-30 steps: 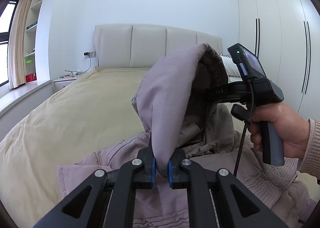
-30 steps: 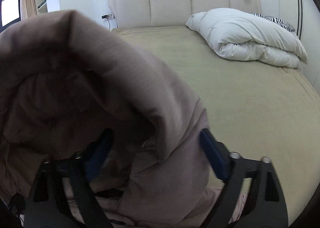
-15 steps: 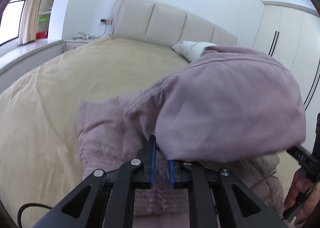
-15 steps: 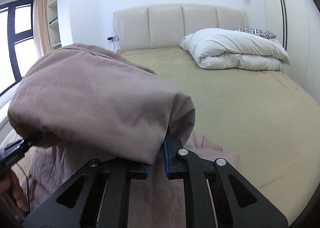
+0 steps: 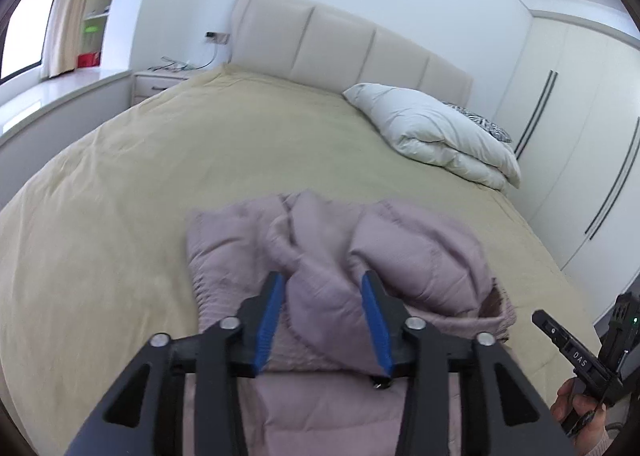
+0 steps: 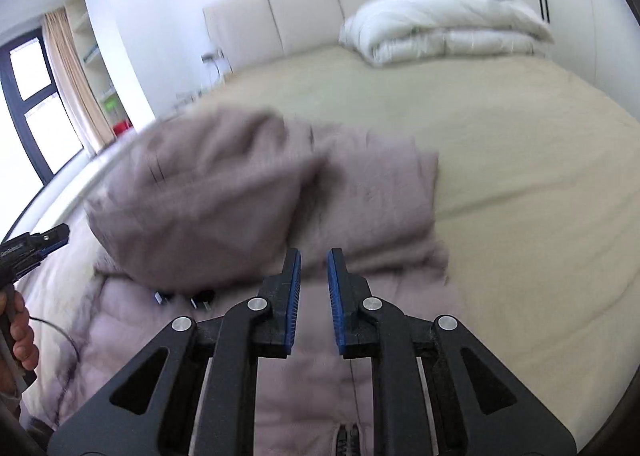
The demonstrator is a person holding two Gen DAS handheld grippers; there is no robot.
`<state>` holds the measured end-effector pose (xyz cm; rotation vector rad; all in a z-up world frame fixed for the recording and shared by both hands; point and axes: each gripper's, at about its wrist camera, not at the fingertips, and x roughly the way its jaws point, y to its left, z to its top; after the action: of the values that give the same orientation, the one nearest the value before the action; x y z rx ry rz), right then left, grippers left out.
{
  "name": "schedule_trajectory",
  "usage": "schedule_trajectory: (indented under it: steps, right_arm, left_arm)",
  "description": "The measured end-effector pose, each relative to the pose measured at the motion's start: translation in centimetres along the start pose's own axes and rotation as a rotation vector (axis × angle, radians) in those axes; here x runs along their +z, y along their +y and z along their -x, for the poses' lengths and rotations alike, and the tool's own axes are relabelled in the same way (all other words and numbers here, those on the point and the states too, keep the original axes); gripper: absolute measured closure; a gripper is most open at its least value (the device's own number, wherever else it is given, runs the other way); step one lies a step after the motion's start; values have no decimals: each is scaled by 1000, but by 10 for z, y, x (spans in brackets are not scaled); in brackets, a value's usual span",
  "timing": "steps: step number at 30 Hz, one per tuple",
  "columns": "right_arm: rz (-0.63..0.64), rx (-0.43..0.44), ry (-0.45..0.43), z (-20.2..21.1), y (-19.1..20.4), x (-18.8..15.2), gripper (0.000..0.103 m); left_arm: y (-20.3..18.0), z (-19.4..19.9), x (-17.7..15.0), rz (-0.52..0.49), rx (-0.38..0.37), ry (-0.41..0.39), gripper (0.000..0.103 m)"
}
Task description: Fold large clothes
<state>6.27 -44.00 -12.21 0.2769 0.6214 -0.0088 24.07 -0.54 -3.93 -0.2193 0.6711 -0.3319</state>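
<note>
A mauve padded coat (image 5: 400,256) lies on the beige bed, its hood folded down over its body; it also shows in the right wrist view (image 6: 224,196), blurred. My left gripper (image 5: 324,288) is open, its blue pads to either side of a fold of the coat, not pinching it. My right gripper (image 6: 313,268) is open a little and empty, just above the coat's body. The right gripper's body shows at the lower right of the left wrist view (image 5: 588,360), and the left one at the left edge of the right wrist view (image 6: 32,246).
The beige bedspread (image 5: 140,184) stretches to a padded headboard (image 5: 340,48). A folded white duvet (image 5: 440,136) and a zebra pillow lie at the head on the right. White wardrobes (image 5: 580,116) stand right, a nightstand (image 5: 156,80) and a window ledge left.
Both grippers have opened and let go of the hood. It has dropped from the air onto the coat's body. Both grippers have drawn back from it.
</note>
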Motion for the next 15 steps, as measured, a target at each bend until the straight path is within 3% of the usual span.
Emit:
schedule_trajectory:
  steps: [2, 3, 4, 5, 7, 10, 11, 13, 15]
  right_arm:
    - [14, 45, -67, 8, 6, 27, 79]
    - [29, 65, -82, 7, 14, 40, 50]
    - [41, 81, -88, 4, 19, 51, 12]
    - [43, 98, -103, 1, 22, 61, 5]
    - [54, 136, -138, -8, 33, 71, 5]
    - [90, 93, -65, -46, 52, 91, 9]
    - [93, 93, -34, -59, 54, 92, 13]
    - [108, 86, 32, -76, 69, 93, 33]
    - [127, 47, 121, -111, 71, 87, 39]
  left_arm:
    - [-26, -15, 18, -90, -7, 3, 39]
    - [-41, -24, 24, -141, 5, 8, 38]
    - [-52, -36, 30, -175, 17, 17, 38]
    - [-59, -48, 34, -189, 19, 30, 38]
    - [-67, -71, 35, -212, 45, 76, 38]
    - [-59, -104, 29, -198, 91, 138, 39]
    - [-56, -117, 23, -198, 109, 170, 42]
    - [-43, -141, 7, -195, 135, 226, 47]
    - [-37, -158, -8, -241, 161, 234, 47]
